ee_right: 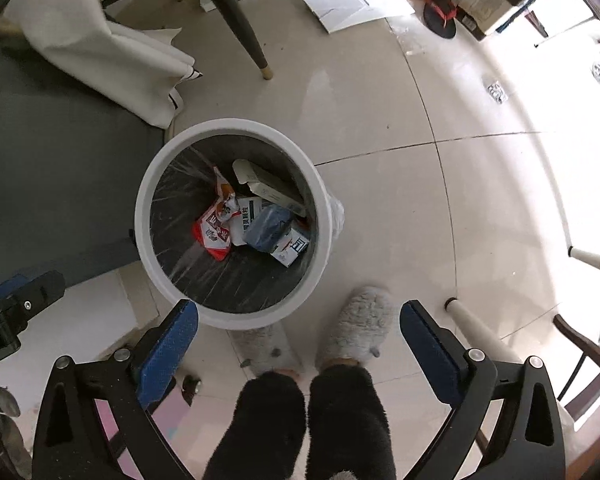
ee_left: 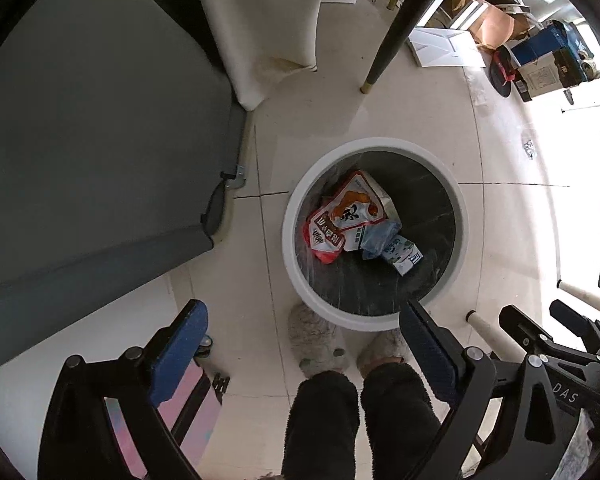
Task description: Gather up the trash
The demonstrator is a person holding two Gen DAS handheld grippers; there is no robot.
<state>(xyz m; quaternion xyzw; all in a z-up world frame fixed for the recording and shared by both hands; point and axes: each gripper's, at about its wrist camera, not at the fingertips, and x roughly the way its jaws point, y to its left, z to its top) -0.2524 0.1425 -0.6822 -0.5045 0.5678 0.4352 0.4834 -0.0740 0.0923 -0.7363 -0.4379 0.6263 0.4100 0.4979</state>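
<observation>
Two claws hang spread and empty over a white round trash bin (ee_left: pixel 294 216) on the tiled floor (ee_left: pixel 340 120).

The left claw (ee_left: pixel 300 320) and right claw (ee_right: pixel 300 316) both point down with nothing between the blue pads. The bin stands upright, mouth up, its rim just beside a grey worktop edge (ee_left: pixel 216 240) on one side, with bare floor on the other. A chair leg (ee_right: pixel 240 20) stands well apart, and fuzzy slippers (ee_right: pixel 360 320) touch the bin's near rim. Inside, a red snack wrapper (ee_left: pixel 340 216), a blue pouch (ee_right: pixel 268 228) and small cartons (ee_right: pixel 292 248) lie jumbled and flat; the long pale carton (ee_right: pixel 268 188) runs diagonally along the wall.
</observation>
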